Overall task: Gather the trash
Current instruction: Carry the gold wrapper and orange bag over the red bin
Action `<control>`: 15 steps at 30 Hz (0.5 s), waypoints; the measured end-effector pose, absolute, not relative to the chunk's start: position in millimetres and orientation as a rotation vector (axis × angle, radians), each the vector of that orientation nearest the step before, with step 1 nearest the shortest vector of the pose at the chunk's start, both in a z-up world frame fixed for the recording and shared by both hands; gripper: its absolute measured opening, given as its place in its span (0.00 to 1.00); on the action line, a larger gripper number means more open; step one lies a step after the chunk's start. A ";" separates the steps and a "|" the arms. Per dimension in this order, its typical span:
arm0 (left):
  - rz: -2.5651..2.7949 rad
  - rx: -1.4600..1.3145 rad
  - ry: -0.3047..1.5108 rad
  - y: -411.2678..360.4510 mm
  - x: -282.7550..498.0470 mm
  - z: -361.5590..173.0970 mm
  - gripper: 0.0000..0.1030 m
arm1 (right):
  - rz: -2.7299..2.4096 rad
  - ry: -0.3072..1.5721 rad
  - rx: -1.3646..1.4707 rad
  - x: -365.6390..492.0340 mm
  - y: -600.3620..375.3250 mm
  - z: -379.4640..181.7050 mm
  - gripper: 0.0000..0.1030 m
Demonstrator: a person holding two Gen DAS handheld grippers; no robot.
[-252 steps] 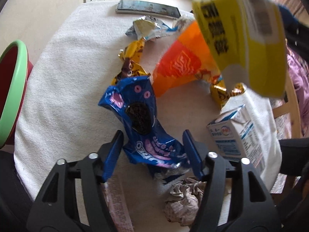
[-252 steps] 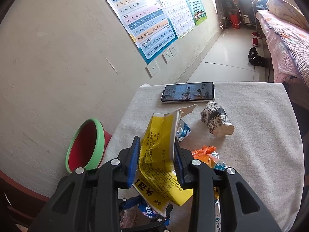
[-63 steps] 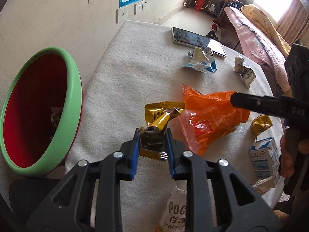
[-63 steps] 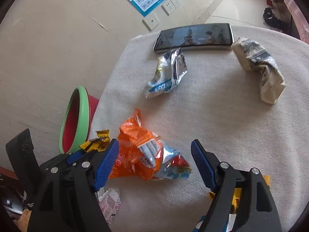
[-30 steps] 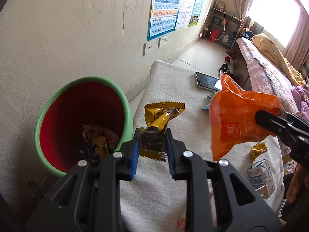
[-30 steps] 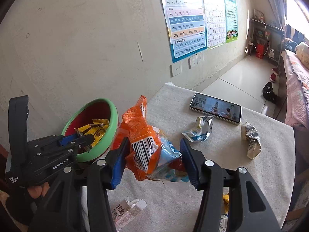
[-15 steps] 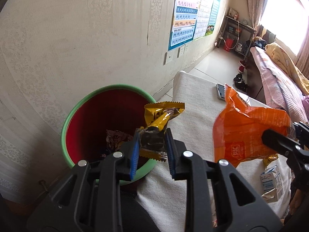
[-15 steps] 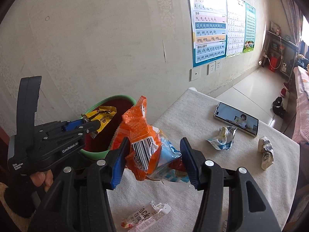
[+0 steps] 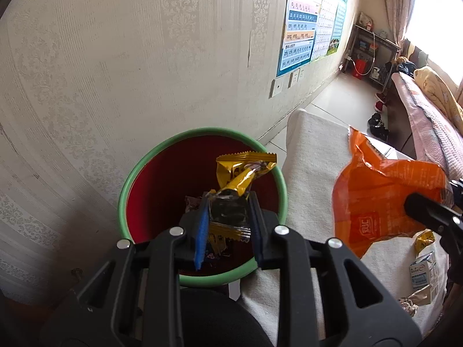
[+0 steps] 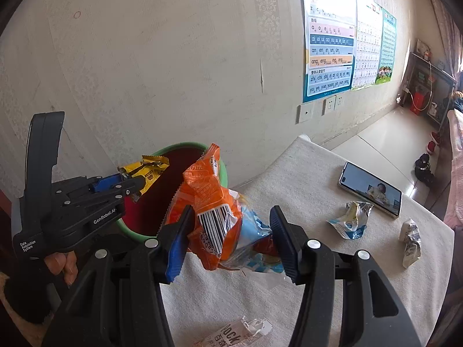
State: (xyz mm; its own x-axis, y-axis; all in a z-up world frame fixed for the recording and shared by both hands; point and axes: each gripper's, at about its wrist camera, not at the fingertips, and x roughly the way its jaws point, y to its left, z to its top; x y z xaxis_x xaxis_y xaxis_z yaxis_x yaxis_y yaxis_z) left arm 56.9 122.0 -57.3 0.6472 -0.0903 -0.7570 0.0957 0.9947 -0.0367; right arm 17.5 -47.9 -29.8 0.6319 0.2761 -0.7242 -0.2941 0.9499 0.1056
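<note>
Left wrist view: we see our left gripper [image 9: 228,225] pinching a crinkled yellow foil wrapper [image 9: 240,179] between its blue pads, above the round red bin [image 9: 202,136] with its green rim. Right wrist view: our right gripper [image 10: 228,240] clamps a puffy orange snack bag [image 10: 208,199] with a barcode, beside the bin over the cloth-covered table [image 10: 303,173]; the left gripper's housing reads "GenRobot.AI".

The bin [image 9: 199,208] is red inside with a green rim. The wrapper [image 9: 240,173] is yellow and dark; the bag [image 10: 211,202] is orange with a black-and-white barcode. Gripper pads [image 9: 201,231] are blue, the wall [image 9: 130,57] cream damask.
</note>
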 end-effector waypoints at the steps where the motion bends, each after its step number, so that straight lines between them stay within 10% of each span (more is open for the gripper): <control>1: -0.101 0.007 0.863 125.7 57.2 -58.2 0.23 | 0.330 0.826 -0.030 18.9 -44.2 -30.7 0.51; 15: -0.053 -0.003 0.873 157.4 68.8 -67.1 0.23 | 0.363 0.853 -0.111 43.0 -1.3 -44.2 0.51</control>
State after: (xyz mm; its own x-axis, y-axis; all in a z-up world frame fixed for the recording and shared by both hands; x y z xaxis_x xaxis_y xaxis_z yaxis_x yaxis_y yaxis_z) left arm 68.8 157.4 -67.1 0.6415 -0.0478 -0.7656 0.0450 0.9987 -0.0247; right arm 43.0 -1.3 -44.2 0.6003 0.2687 -0.7533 -0.3568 0.9329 0.0484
